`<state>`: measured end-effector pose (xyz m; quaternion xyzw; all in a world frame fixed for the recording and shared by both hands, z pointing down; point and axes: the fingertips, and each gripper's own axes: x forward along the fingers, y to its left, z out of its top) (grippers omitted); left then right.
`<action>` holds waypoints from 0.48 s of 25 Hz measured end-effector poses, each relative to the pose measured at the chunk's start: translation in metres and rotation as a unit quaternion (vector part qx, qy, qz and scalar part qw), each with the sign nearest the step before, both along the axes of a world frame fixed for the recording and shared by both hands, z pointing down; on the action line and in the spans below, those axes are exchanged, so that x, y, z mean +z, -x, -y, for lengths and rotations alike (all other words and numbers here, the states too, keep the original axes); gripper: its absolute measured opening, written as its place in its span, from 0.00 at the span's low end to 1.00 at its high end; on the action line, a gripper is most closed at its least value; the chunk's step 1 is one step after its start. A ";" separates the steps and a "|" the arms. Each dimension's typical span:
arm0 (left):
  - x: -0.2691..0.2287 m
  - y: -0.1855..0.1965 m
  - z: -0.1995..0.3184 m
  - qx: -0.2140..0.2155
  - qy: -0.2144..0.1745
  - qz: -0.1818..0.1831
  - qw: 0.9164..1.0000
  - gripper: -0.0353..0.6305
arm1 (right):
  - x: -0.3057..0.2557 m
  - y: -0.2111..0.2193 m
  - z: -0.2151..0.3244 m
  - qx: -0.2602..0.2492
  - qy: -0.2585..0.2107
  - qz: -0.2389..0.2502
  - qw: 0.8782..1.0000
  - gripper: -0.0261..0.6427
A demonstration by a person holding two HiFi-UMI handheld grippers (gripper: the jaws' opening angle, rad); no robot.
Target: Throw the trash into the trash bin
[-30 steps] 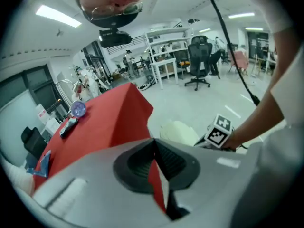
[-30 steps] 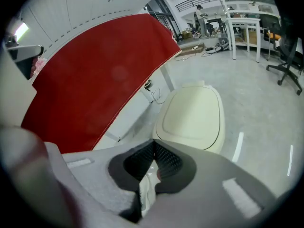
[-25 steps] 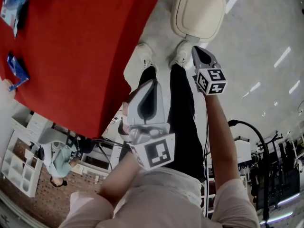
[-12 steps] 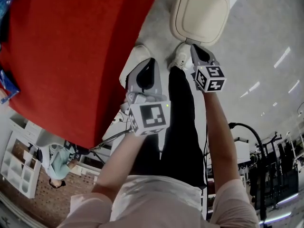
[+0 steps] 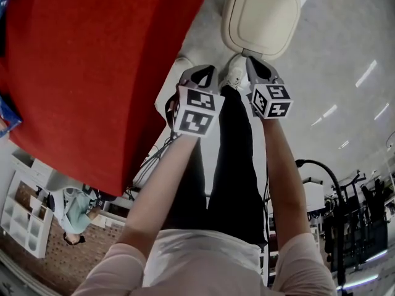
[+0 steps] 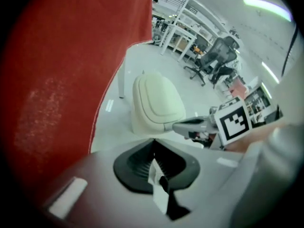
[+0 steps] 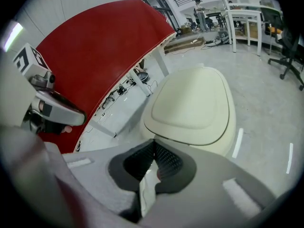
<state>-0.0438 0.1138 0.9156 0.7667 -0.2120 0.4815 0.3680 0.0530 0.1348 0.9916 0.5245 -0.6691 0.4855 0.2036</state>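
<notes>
At 12 o'clock on the floor (image 5: 321, 42), just past the shoes (image 5: 234, 76): bin (image 5: 229, 39), lid (image 5: 259, 14) down. Risk of a release landing on that lowered lid, then sliding off to the floor, unless opened first. Left gripper (image 5: 200, 76) and right gripper (image 5: 258, 66) both closed tight, poised beside its 6 o'clock rim; white sliver (image 6: 156, 175) in each gap, perhaps paper scrap. Cream, smooth, rounded shell. Blue trash (image 5: 5, 119) at 9 o'clock, on red desk (image 5: 92, 60).

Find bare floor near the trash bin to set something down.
Bare floor lies right of the trash bin, and between it and the red table. Crowded before the bin: shoes, left gripper and right gripper, each pinching a paper scrap.
</notes>
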 end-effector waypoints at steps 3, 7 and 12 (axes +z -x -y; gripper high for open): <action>0.001 -0.009 -0.001 0.004 0.008 -0.024 1.000 0.06 | 0.005 -0.001 -0.004 0.000 0.006 -0.006 1.000 0.04; 0.001 -0.011 0.001 0.020 -0.016 -0.019 0.999 0.06 | 0.019 -0.006 -0.008 0.004 0.029 -0.014 0.999 0.04; -0.002 -0.011 -0.002 0.027 -0.027 -0.020 0.999 0.06 | 0.024 -0.003 -0.009 -0.006 0.061 -0.031 0.998 0.04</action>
